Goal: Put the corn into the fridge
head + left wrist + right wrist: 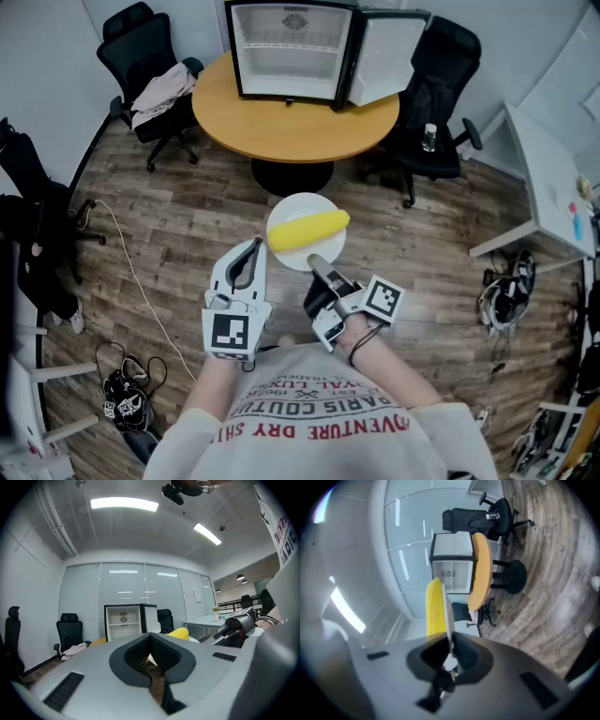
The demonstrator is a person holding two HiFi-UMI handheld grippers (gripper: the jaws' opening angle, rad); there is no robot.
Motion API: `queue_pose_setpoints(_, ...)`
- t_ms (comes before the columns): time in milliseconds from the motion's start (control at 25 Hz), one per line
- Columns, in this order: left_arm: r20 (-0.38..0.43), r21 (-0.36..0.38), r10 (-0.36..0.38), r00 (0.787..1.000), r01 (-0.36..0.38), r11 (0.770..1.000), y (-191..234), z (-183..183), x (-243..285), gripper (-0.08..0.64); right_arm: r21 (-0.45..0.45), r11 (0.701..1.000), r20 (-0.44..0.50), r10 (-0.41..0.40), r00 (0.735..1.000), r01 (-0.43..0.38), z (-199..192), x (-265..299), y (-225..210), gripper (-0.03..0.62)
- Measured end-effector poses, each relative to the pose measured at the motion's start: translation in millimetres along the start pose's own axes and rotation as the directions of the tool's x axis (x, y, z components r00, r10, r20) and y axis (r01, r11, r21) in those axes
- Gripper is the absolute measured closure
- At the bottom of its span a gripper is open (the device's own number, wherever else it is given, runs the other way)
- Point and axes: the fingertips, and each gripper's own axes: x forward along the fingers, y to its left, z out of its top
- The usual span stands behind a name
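Note:
A yellow corn cob (309,230) lies on a white plate (298,207) that is held in the air over the wooden floor. My right gripper (320,266) is shut on the plate's near rim; in the right gripper view the plate (448,617) runs edge-on into the jaws with the corn (435,609) on it. Left of the plate, my left gripper (255,247) is shut with nothing in it. Ahead, a small black fridge (289,52) stands on a round wooden table (300,127), its door (386,56) swung open to the right. The left gripper (150,637) view shows the fridge (123,621) and corn (178,633).
Black office chairs stand around the table: one with clothes on it (155,80) at the left, another (436,103) at the right. A white desk (548,178) is at the far right. Cables and shoes (127,394) lie on the floor at the lower left.

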Motion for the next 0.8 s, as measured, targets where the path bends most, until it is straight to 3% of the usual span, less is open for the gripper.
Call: queue_pose_setpoints(800,-0.003,-0.03,0.008,1.0,-0.008,1.0,33.9,-7.3,-13.6,0.535,-0.025,1.0,-0.019,0.005,1.0,-0.005,-22.4,29.2,8.5,0.555)
